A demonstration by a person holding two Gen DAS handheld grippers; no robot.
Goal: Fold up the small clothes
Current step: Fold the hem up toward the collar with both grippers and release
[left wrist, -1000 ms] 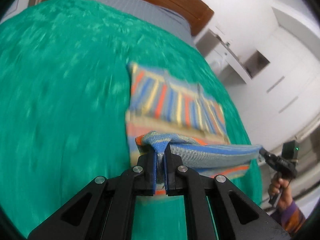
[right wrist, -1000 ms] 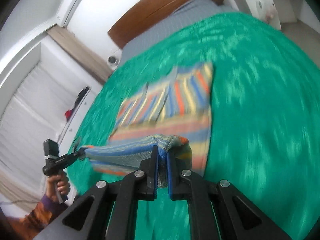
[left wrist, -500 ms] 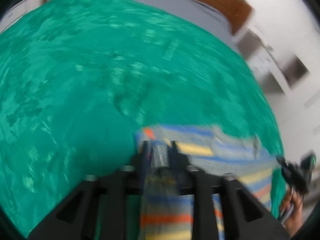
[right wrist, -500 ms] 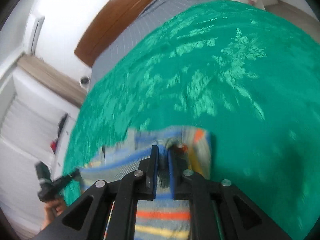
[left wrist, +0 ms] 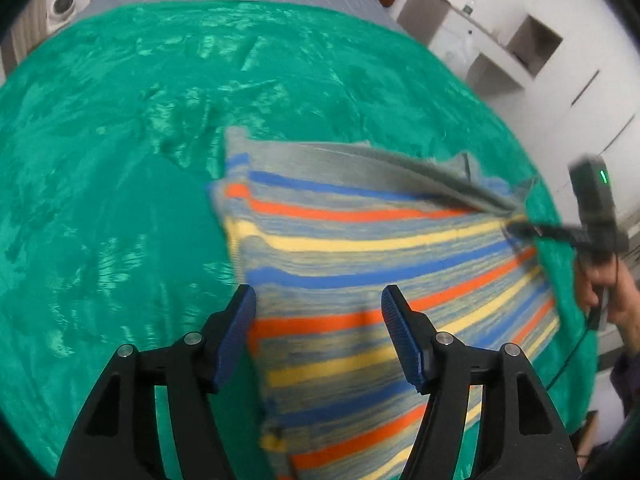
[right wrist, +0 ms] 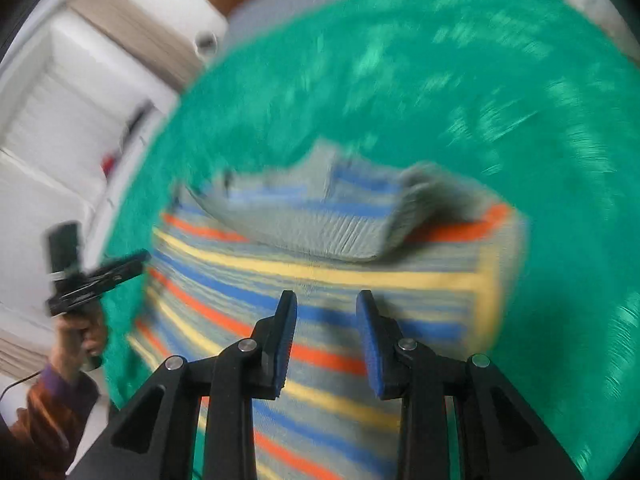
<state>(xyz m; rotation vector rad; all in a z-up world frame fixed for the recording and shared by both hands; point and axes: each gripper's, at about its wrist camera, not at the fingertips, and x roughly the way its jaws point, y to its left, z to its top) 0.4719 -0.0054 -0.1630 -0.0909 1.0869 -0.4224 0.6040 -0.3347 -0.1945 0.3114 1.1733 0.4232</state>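
Left claw (left wrist: pixel 318 300) and right claw (right wrist: pixel 326 306) both spread, just opened, nothing pinched. Striped garment (left wrist: pixel 360 248) lies folded over on green bed cover (left wrist: pixel 120 200). I judge fold released; next I regrip for second fold.

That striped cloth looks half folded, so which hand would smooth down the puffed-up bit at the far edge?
Probably the right gripper: the raised fold of the striped cloth lies just ahead of its open jaws.

The room is bright with soft, even light. Both pictures bend round at the edges, with black corners. The right wrist picture is very smeared; the green bed cover (right wrist: pixel 460 92) looks streaky. The left one is sharper, a little fuzzy.
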